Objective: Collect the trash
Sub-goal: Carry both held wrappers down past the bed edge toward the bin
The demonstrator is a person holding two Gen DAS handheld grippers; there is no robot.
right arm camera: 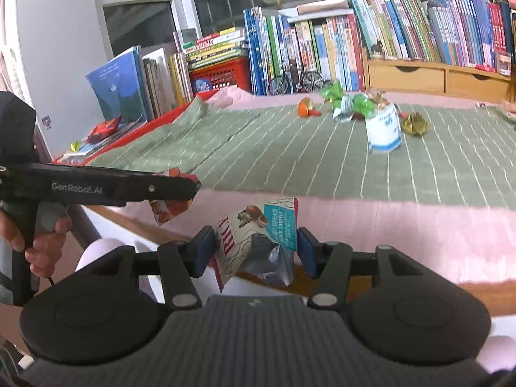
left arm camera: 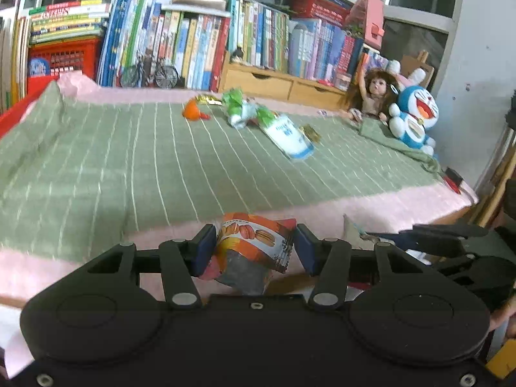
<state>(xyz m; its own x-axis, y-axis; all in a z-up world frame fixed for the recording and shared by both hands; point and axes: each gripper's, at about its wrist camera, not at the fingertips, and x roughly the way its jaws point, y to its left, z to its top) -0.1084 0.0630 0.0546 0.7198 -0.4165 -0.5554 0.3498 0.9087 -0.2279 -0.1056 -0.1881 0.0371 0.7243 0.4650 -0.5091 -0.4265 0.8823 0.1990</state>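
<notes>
Your left gripper is clamped on an orange macaron snack wrapper, both pads pressing its sides, held off the near edge of the bed. Your right gripper pinches a white-and-teal truffle wrapper the same way (foil inside showing). More trash lies farther back on the green striped blanket: a white-and-blue packet, crumpled green wrappers, an orange peel, gold foil. Books line the wall behind; a doll and a blue cat plush sit at the right.
</notes>
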